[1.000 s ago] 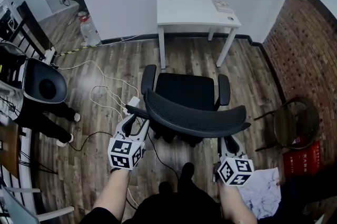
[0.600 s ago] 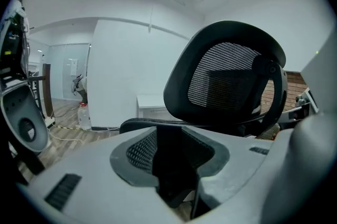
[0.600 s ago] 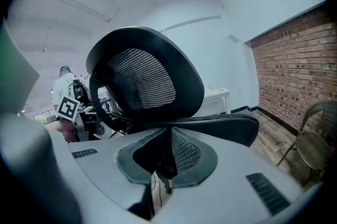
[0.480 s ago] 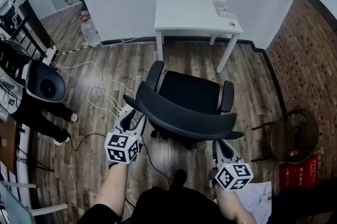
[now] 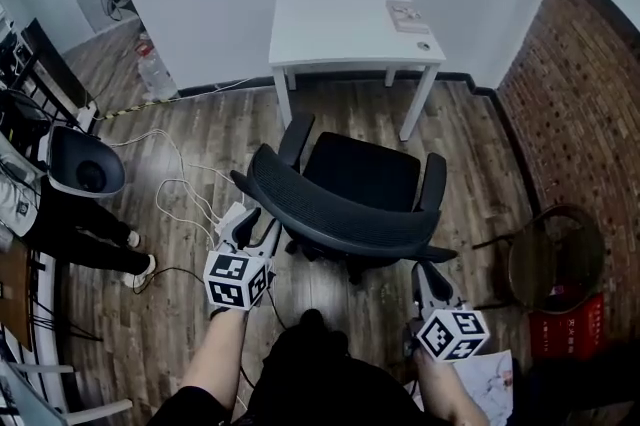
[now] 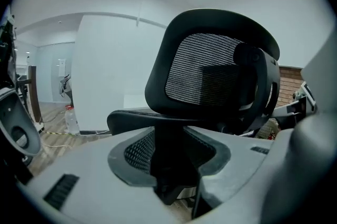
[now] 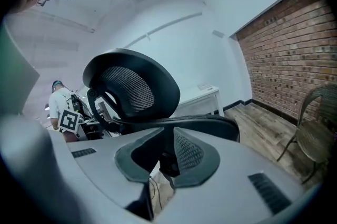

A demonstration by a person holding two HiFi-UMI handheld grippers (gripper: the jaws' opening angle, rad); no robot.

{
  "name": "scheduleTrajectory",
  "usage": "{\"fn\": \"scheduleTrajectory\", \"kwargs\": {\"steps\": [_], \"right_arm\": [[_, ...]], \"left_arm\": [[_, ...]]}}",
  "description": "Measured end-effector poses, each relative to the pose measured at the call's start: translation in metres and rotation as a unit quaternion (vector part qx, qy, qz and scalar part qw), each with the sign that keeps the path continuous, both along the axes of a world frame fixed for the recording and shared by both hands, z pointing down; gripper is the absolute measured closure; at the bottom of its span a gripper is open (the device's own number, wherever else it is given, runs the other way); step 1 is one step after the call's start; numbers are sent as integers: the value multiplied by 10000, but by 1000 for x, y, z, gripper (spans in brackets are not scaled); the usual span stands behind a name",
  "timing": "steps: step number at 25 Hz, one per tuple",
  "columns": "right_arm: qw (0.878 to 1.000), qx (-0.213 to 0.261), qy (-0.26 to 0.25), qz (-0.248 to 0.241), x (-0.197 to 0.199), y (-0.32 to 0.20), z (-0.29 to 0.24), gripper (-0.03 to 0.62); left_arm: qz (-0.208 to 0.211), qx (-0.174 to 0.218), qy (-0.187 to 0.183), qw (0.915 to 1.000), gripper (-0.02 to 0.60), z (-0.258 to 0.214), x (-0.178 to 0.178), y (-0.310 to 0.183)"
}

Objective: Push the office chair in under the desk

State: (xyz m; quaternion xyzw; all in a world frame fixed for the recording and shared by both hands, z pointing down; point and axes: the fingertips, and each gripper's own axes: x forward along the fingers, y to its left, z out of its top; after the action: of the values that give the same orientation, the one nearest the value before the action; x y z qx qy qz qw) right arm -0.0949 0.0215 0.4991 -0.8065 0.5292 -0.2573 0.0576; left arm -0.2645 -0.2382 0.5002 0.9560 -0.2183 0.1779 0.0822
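Wooden floor (image 5: 480,134) is seen between the white desk (image 5: 350,29) at 12 o'clock and the office chair (image 5: 365,174), not yet under it. The chair seems turned toward 1 o'clock, so its right end should be pushed more. The backrest (image 5: 340,214) is gripped at its 9 o'clock end by the left gripper (image 5: 258,222), its jaws just closed a little. At the 4 o'clock end the right gripper (image 5: 428,272) jaws, just opened, are seen narrow and loose around it.
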Motion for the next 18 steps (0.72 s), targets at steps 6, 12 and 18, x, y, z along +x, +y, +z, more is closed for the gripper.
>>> {"fn": "scheduleTrajectory", "kwargs": {"steps": [6, 12, 18], "right_arm": [[9987, -179, 252, 412, 44, 0, 4, 540], [9945, -203, 267, 993, 103, 6, 2, 526], [9924, -202, 299, 1173, 170, 22, 2, 523]], "left_arm": [[161, -84, 30, 9998, 431, 1, 39, -10], [267, -168, -1, 9995, 431, 0, 77, -14], [245, -165, -48, 9996, 431, -1, 122, 4]]}}
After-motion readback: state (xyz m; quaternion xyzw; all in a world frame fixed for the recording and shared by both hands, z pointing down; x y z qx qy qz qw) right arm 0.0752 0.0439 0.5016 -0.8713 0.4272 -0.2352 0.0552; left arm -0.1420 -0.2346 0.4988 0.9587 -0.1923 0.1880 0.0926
